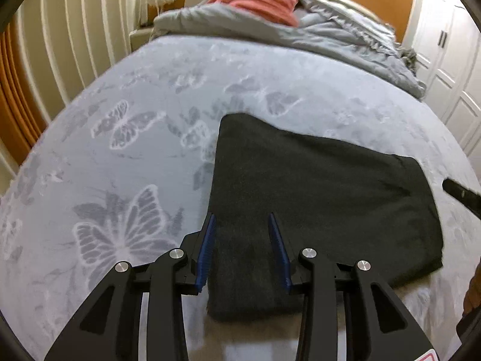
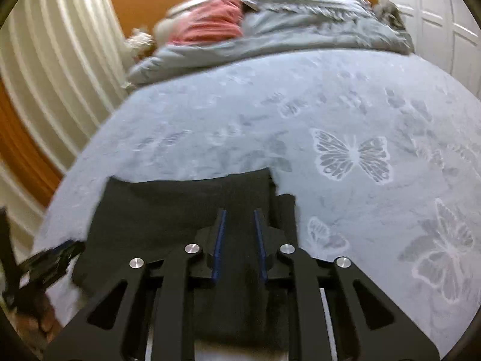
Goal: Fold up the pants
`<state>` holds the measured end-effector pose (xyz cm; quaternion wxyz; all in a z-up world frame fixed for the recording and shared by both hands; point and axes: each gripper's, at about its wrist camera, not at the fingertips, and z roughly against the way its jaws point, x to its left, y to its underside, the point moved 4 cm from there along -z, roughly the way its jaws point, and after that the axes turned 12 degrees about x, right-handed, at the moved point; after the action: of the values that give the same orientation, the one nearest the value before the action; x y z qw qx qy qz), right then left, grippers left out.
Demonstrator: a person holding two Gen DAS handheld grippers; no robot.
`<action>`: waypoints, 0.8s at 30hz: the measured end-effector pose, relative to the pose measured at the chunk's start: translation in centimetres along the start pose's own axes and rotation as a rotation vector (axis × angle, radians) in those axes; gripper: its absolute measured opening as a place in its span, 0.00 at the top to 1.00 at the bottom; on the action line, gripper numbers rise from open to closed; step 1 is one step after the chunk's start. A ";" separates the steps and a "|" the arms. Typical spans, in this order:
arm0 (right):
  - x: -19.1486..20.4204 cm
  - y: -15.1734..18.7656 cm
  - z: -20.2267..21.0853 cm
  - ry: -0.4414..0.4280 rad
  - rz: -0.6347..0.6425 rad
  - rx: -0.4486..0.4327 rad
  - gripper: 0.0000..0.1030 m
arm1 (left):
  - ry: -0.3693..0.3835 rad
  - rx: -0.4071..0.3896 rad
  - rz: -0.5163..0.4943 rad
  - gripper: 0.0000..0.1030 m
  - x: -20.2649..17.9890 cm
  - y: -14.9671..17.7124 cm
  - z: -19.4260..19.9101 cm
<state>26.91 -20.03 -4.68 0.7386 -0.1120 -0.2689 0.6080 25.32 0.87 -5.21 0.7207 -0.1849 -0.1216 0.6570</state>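
Observation:
The dark pants point(image 1: 315, 198) lie folded flat on the bed, near its front edge; they also show in the right wrist view point(image 2: 180, 210). My left gripper point(image 1: 242, 219) is open and empty, above the pants' left end. My right gripper point(image 2: 239, 213) is open, its blue pads a narrow gap apart, above the pants' right part, holding nothing. The right gripper's tip point(image 1: 460, 194) shows at the right edge of the left wrist view. The left gripper point(image 2: 45, 266) shows at the lower left of the right wrist view.
The bed has a light blue cover with butterfly prints point(image 1: 126, 126). A rumpled grey duvet point(image 1: 330, 39) and a pink pillow point(image 1: 258, 0) lie at the far end. White curtains point(image 1: 60, 48) hang on the left, white closet doors point(image 1: 451, 69) stand on the right.

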 end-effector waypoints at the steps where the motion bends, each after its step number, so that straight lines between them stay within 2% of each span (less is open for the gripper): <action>1: 0.2 1.0 0.2 0.004 0.019 0.015 0.86 | -0.002 0.005 -0.016 0.65 -0.2 0.6 0.1; 4: -1.0 4.6 -3.8 0.102 0.063 0.168 0.82 | -0.054 0.086 -0.049 0.65 -0.6 1.9 -2.4; 5: -1.2 5.1 -3.3 0.078 0.051 0.121 0.80 | -0.065 0.071 -0.052 0.64 -0.7 2.2 -2.4; 7: -1.2 5.0 -1.2 0.047 -0.009 0.113 0.79 | -0.070 0.036 -0.059 0.65 -0.9 2.8 -1.2; 9: -0.5 4.9 0.5 0.026 0.010 0.085 0.80 | -0.038 0.023 -0.053 0.65 -0.8 3.2 -0.3; 10: -0.2 5.0 1.1 0.048 0.029 0.068 0.79 | -0.050 0.024 -0.054 0.65 -0.6 3.4 -0.4; 11: -0.2 5.4 0.8 0.083 0.052 0.081 0.80 | -0.061 0.035 -0.059 0.64 -0.4 3.6 -0.8; 13: -1.2 6.8 -1.6 0.122 0.045 0.175 0.80 | -0.065 0.044 -0.062 0.63 -0.2 4.1 -1.3; 15: -2.0 7.5 -1.5 0.101 0.001 0.155 0.79 | -0.059 0.031 -0.042 0.64 0.1 4.6 -0.1; 16: -1.6 7.2 -0.8 0.130 0.014 0.179 0.79 | -0.046 0.024 -0.035 0.64 0.2 4.8 0.8; 18: -0.8 7.1 2.3 0.116 0.014 0.118 0.78 | -0.024 -0.003 -0.039 0.64 0.2 5.6 3.2; 21: 0.4 7.8 7.9 0.085 0.029 0.025 0.77 | -0.028 -0.062 -0.060 0.64 0.2 7.2 6.8; 23: 0.9 9.0 11.4 0.099 0.033 -0.047 0.50 | -0.017 -0.097 -0.066 0.64 0.3 8.5 9.3; 24: 1.0 9.5 12.5 0.104 0.036 -0.069 0.46 | -0.012 -0.108 -0.069 0.64 0.4 9.3 10.4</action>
<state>12.44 -18.89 1.27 0.7361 -0.1734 -0.2488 0.6051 12.64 2.98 0.20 0.7310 -0.2152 -0.1677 0.6255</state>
